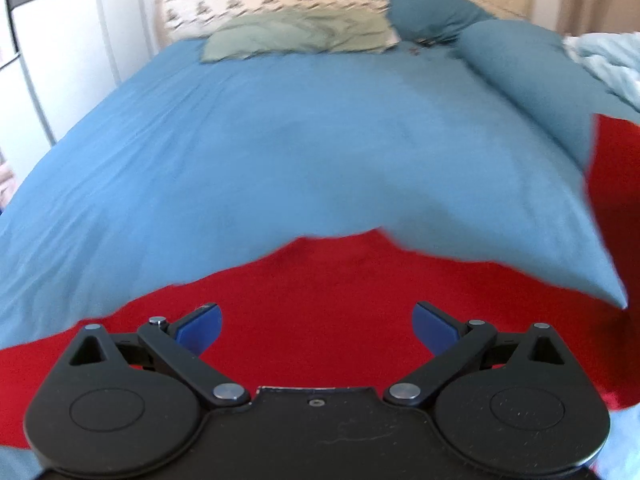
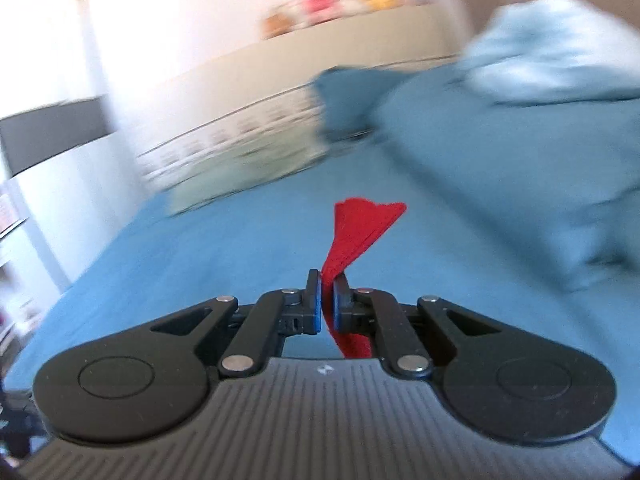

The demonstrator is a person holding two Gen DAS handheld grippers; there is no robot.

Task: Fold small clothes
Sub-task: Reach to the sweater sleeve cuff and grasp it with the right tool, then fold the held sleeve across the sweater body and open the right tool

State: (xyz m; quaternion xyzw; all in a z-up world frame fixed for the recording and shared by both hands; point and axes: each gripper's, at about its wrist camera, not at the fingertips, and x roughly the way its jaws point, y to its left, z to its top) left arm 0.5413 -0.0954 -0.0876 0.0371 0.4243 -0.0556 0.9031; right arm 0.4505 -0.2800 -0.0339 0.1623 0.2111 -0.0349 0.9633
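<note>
A red garment [image 1: 312, 292] lies spread on the blue bed sheet [image 1: 260, 152] in the left wrist view, under and in front of my left gripper [image 1: 316, 320]. That gripper is open, its blue pads wide apart above the cloth. One part of the garment rises at the right edge [image 1: 616, 168]. In the right wrist view my right gripper [image 2: 327, 300] is shut on a corner of the red garment [image 2: 360, 224], which sticks up past the fingertips, lifted above the sheet [image 2: 200, 264].
Pillows lie at the head of the bed: a green one [image 1: 296, 36] and dark blue ones [image 1: 520, 64]. A pale blue blanket [image 2: 552, 48] is heaped at the right. White wardrobe doors [image 1: 60, 60] stand to the left.
</note>
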